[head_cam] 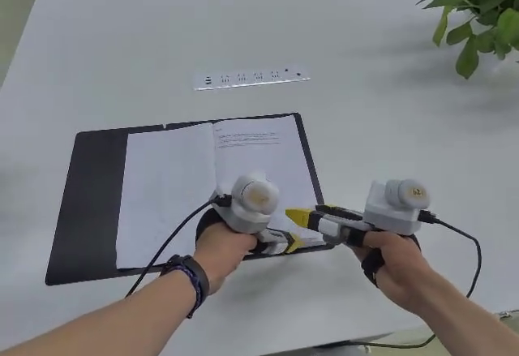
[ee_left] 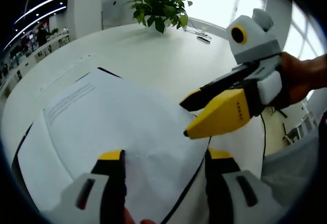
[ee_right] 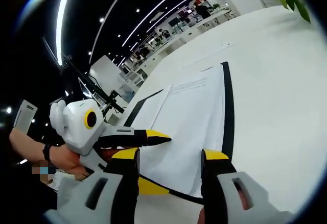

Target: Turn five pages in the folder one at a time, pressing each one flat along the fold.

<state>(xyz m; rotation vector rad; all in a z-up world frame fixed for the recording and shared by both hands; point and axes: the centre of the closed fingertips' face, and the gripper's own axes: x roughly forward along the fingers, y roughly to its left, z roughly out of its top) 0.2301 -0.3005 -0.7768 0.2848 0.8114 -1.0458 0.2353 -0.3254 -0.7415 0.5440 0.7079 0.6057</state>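
At the near right corner of the open folder [head_cam: 89,210] on the table [head_cam: 373,121], left gripper [ee_left: 164,155] and right gripper [ee_right: 171,154] both stand spread, pinching nothing. Recommend: nip one page [head_cam: 261,169] only, carry it left, then press along the fold [head_cam: 215,169].

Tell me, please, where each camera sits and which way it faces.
Head view: on the person's head, facing forward and down at the folder on the table; both forearms, the left gripper and the right gripper show.
Left gripper view: rides the left gripper, facing along its open jaws over the page towards the plant; the right gripper shows at the right.
Right gripper view: rides that gripper, facing across the folder's right page; the left gripper shows at the left.
Shared: both gripper views show the page.
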